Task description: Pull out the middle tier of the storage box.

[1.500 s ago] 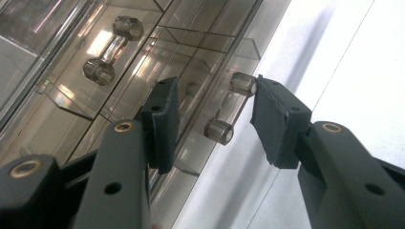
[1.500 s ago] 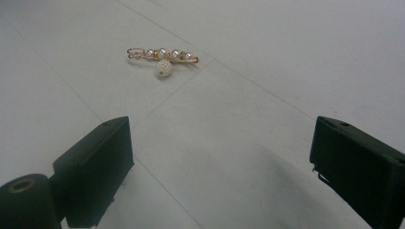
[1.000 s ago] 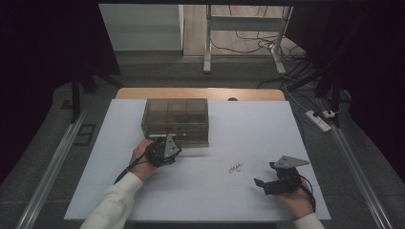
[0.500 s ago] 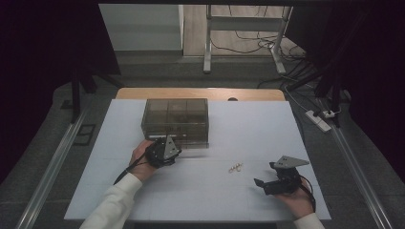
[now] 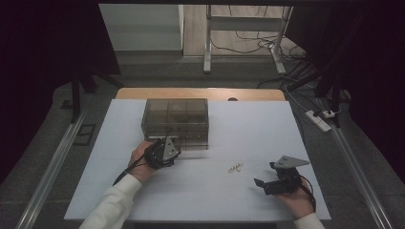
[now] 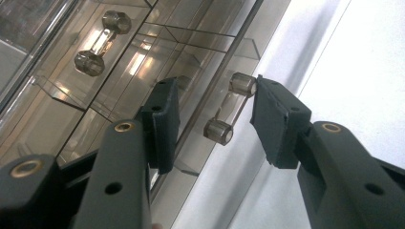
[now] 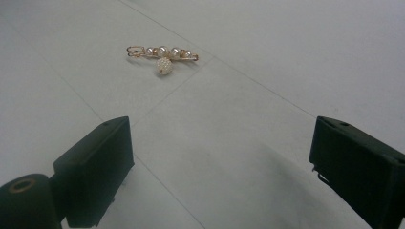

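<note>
High view: left gripper (image 5: 161,151) at the smoky clear-plastic drawer box (image 5: 175,121); small gold pearl brooch (image 5: 235,167) just up-left of right gripper (image 5: 279,181).
Left gripper view: jaws half-open astride the clear bar handle (image 6: 228,108), one pad touching.
Right gripper view: jaws wide, empty; brooch (image 7: 162,56) ahead, long axis crosswise.

A smoky transparent drawer box (image 5: 175,121) stands closed and upright at the table's far side; a pearl-beaded gold brooch (image 5: 235,167) lies flat, well apart to the box's near right.
</note>
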`<state>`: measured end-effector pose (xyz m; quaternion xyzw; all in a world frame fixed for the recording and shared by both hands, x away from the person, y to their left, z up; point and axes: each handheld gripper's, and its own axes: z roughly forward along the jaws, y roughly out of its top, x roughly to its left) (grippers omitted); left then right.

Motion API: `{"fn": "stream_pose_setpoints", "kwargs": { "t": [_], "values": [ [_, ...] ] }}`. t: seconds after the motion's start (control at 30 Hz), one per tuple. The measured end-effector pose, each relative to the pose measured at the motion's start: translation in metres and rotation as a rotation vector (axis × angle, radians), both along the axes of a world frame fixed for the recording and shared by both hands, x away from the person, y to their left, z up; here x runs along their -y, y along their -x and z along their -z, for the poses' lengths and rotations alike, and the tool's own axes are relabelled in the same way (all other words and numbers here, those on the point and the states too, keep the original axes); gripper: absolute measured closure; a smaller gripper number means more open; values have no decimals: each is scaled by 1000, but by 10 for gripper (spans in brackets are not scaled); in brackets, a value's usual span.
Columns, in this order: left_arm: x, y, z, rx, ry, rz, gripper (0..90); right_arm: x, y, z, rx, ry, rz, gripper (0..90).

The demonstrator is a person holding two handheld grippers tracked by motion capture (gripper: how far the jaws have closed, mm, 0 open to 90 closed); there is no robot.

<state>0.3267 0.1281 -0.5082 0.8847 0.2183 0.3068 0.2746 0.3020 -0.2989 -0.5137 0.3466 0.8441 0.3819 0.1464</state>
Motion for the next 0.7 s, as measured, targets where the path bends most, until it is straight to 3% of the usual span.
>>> {"fn": "stream_pose_setpoints", "kwargs": {
  "t": [0.7],
  "values": [
    [-2, 7, -1, -8, -6, 11, 520, 0, 0, 0, -3, 2, 1, 74]
  ]
}}
